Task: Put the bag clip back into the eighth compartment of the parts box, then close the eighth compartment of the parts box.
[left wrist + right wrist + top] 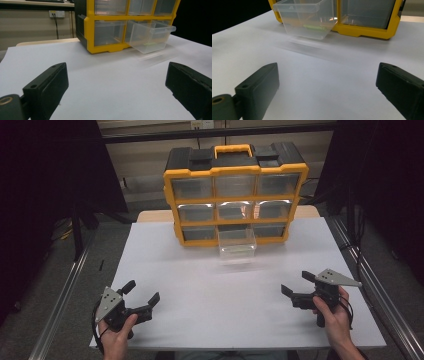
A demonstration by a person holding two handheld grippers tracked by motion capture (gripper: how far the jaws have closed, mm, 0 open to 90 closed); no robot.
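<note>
While pulled out, clear drawer [237,245], green bit [315,26] inside

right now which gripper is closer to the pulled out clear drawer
Right, slightly. The right gripper sits toward the table's front right of the drawer; the left gripper sits farther off at its front left.

Overhead view; low claw views toward drawer [149,36].

A yellow-and-black plastic drawer cabinet [235,195] stood at the far side of the white worktop [225,295], its clear plastic bottom-middle drawer [237,245] pulled out (the other drawers sat flush). The left gripper [142,293] and right gripper [295,283] rested near the front edge, well apart, both with jaws spread.
</note>
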